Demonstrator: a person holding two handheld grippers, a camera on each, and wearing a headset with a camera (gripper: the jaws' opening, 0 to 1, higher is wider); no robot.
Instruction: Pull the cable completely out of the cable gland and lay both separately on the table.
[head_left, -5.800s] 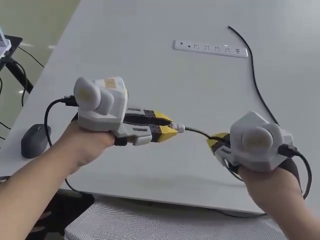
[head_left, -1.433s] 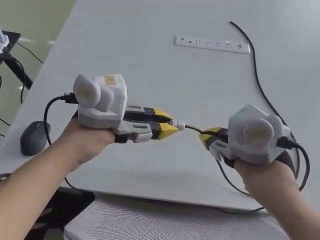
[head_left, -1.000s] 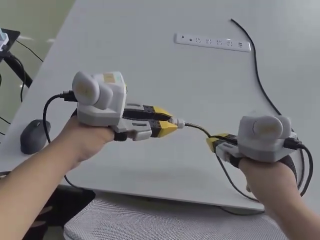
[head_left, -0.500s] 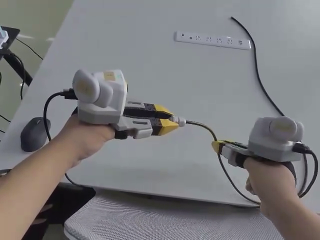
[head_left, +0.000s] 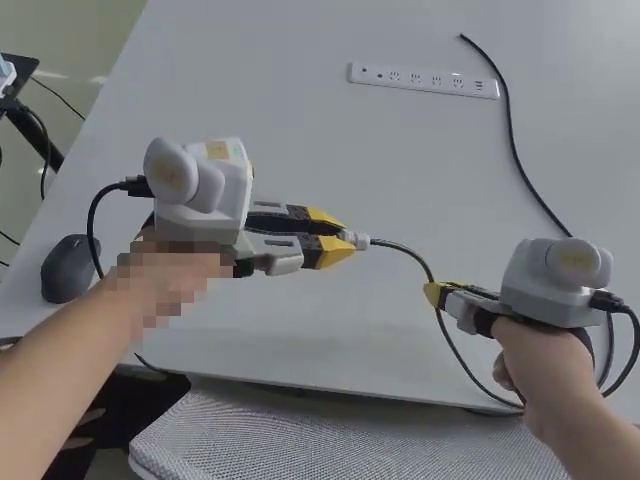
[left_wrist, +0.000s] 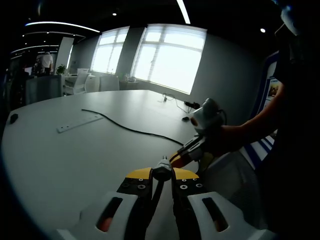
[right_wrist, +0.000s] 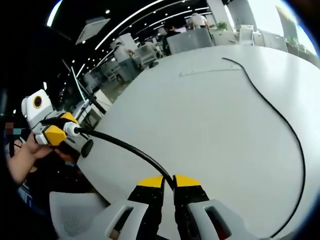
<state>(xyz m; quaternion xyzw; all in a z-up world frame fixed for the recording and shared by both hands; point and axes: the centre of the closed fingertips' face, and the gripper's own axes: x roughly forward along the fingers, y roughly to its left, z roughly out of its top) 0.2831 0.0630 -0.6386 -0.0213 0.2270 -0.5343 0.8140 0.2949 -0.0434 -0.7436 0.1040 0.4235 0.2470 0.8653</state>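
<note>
L tool (head_left: 349, 245) on gland (left_wrist: 162, 167), R tool (head_left: 436, 293): cable (head_left: 408, 256)

Small pale cable gland (head_left: 358, 241), level in mid-air, thin black cable (head_left: 408, 257) emerging from one end, arching sideways, then drooping in a slack loop

Two tongs (head_left: 345, 246) (head_left: 433, 292), one cable (head_left: 406, 253), one gland (head_left: 358, 241)

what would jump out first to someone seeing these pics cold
Two yellow-tipped grippers held above the near edge of the white table catch the eye first. The left gripper is shut on a small cable gland, and the right gripper pinches the black cable that arcs between them. Farther back on the table lies a white power strip.
</note>
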